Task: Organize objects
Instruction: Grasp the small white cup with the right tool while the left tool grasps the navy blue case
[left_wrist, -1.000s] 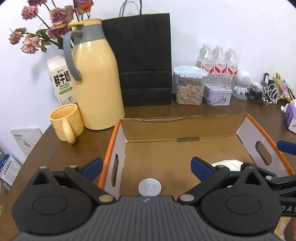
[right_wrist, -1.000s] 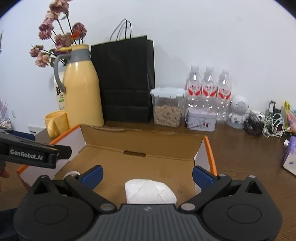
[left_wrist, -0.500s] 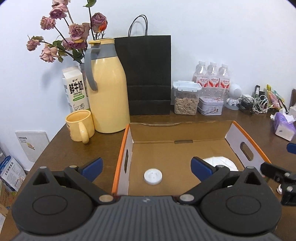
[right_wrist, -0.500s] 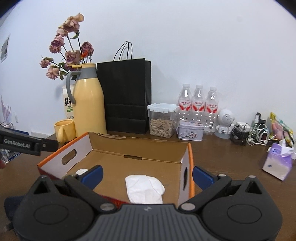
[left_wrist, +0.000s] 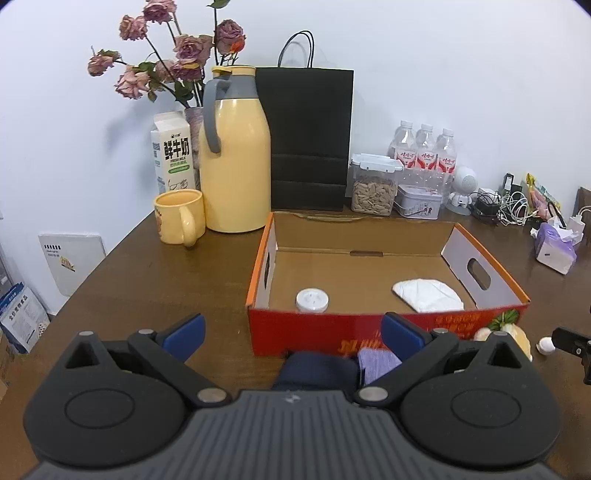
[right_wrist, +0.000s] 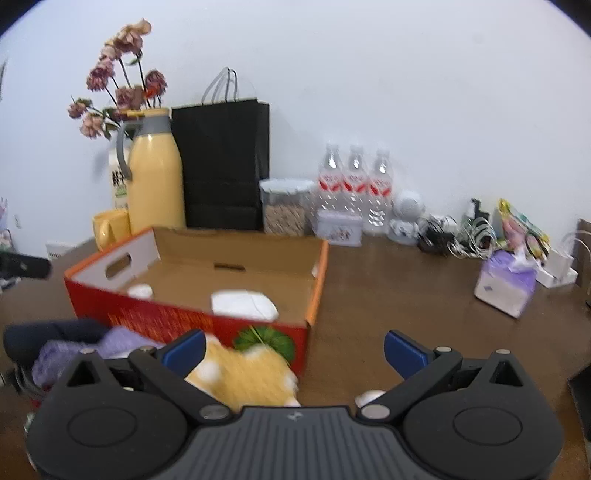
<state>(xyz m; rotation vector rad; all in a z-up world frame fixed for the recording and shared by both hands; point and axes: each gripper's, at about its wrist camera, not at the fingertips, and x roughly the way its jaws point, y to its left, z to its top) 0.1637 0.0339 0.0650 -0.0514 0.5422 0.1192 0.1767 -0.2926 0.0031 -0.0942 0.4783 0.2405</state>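
An open cardboard box (left_wrist: 388, 334) with a red front and orange rims sits on the brown table; it also shows in the right wrist view (right_wrist: 166, 317). Inside lie a white round disc (left_wrist: 312, 300) and a folded white cloth (left_wrist: 428, 295). In front of the box lie a dark navy item (left_wrist: 314, 369), a purple cloth (left_wrist: 376, 360) and a yellow spotted plush (right_wrist: 240, 373). My left gripper (left_wrist: 293, 334) is open and empty just before the box. My right gripper (right_wrist: 293, 349) is open and empty above the plush and the box's right corner.
A yellow thermos (left_wrist: 234, 162), yellow mug (left_wrist: 179, 216), milk carton (left_wrist: 173, 151), flowers, black paper bag (left_wrist: 308, 140), seed jar (left_wrist: 373, 184), tin, water bottles (left_wrist: 424, 147), cables and a purple tissue pack (right_wrist: 506, 284) stand along the back and right. A small white object (right_wrist: 369, 397) lies near my right gripper.
Both grippers have pulled back and up out of the box, leaving the disc and the white cloth inside. The box's red front and the items before it have come into view.
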